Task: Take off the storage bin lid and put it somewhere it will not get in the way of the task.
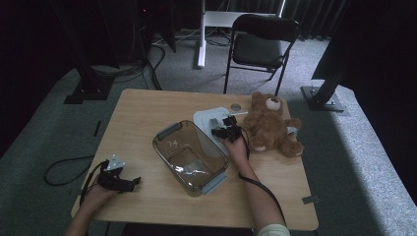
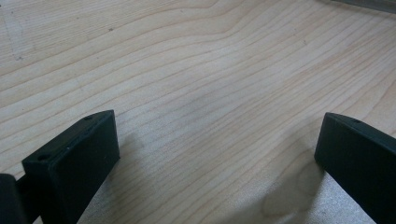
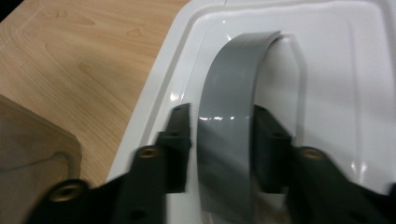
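A white lid [image 3: 336, 70] lies flat on the wooden table, behind a clear brown plastic container [image 1: 189, 157]. A grey arched handle [image 3: 229, 93] rises from the middle of the lid. My right gripper [image 3: 222, 144] straddles that handle with one jaw on each side; a thin gap shows beside one jaw, so the jaws stand open around it. From above, the right gripper [image 1: 227, 125] sits over the lid [image 1: 204, 117]. My left gripper [image 2: 219, 154] rests open on bare wood near the table's front left corner [image 1: 133, 182], with nothing between its jaws.
A brown teddy bear [image 1: 270, 125] lies just right of the lid, close to my right hand. A small round object [image 1: 236, 106] sits behind the lid. The container holds a bit of clear plastic. A folding chair [image 1: 260, 46] stands beyond the table.
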The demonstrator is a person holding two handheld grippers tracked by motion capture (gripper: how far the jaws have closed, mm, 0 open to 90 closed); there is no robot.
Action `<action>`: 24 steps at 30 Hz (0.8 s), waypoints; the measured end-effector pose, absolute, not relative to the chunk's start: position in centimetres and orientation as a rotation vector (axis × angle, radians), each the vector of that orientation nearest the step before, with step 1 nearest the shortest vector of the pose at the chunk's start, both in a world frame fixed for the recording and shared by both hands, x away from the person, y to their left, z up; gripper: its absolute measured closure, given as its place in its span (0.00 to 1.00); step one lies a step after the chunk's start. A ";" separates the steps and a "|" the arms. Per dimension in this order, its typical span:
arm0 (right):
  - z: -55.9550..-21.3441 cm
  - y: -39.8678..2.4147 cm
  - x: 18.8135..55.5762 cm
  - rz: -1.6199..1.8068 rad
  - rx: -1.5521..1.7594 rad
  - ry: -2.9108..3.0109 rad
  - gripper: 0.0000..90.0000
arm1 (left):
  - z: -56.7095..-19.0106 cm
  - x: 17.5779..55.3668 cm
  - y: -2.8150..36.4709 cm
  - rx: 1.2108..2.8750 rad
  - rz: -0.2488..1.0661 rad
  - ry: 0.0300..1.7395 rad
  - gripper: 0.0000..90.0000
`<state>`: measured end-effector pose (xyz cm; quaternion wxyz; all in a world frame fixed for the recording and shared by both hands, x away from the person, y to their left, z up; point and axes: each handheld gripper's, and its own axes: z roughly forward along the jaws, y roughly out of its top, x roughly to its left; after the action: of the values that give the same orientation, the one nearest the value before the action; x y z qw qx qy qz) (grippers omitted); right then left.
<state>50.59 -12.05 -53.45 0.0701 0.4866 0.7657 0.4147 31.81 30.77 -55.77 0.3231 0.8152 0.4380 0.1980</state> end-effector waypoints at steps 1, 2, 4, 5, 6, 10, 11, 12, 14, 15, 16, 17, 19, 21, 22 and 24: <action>-53.4 -12.0 50.5 1.241 1.460 2.305 0.55 | -55.8 31.8 30.8 2.140 0.520 1.149 0.00; -53.2 -12.0 50.5 1.241 1.460 2.301 0.52 | -55.8 31.8 30.8 2.139 0.519 1.149 0.00; -52.6 -12.0 50.3 1.263 1.450 2.284 0.47 | -55.8 31.8 30.8 2.140 0.519 1.149 0.00; -52.3 -12.1 50.2 1.262 1.447 2.271 0.46 | -55.8 31.8 30.8 2.139 0.520 1.149 0.00; -52.0 -12.2 50.1 1.258 1.450 2.262 0.45 | -55.8 31.8 30.8 2.140 0.520 1.149 0.00; -50.6 -12.4 49.5 1.283 1.432 2.243 0.42 | -55.8 31.8 30.8 2.139 0.519 1.149 0.00; -50.2 -12.5 49.3 1.293 1.420 2.238 0.41 | -55.8 31.8 30.8 2.139 0.519 1.150 0.00; -49.8 -12.6 49.1 1.301 1.422 2.238 0.41 | -55.8 31.8 30.8 2.139 0.519 1.150 0.00; -48.9 -12.7 48.7 1.309 1.397 2.235 0.40 | -55.8 31.8 30.8 2.139 0.519 1.149 0.00; -48.5 -12.8 48.5 1.303 1.384 2.237 0.40 | -55.8 31.8 30.8 2.139 0.519 1.149 0.00; -48.0 -12.9 48.3 1.301 1.376 2.233 0.38 | -55.8 31.8 30.8 2.139 0.519 1.149 0.00; -47.7 -13.1 48.2 1.298 1.368 2.231 0.38 | -55.8 31.8 30.8 2.139 0.519 1.149 0.00; -46.9 -13.5 47.9 1.305 1.362 2.222 0.36 | -55.8 31.8 30.8 2.139 0.519 1.149 0.00; -46.3 -14.0 47.7 1.320 1.360 2.214 0.35 | -55.8 31.8 30.7 2.139 0.519 1.150 0.00; -45.9 -14.2 47.5 1.322 1.351 2.205 0.34 | -55.8 31.8 30.7 2.139 0.519 1.150 0.00; -45.3 -14.8 47.3 1.323 1.351 2.183 0.33 | -55.8 31.8 30.7 2.138 0.519 1.150 0.00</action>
<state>47.25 -14.80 -45.28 0.1261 0.4640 0.7498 0.4545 31.78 30.74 -55.77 0.3235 0.8150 0.4382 0.1978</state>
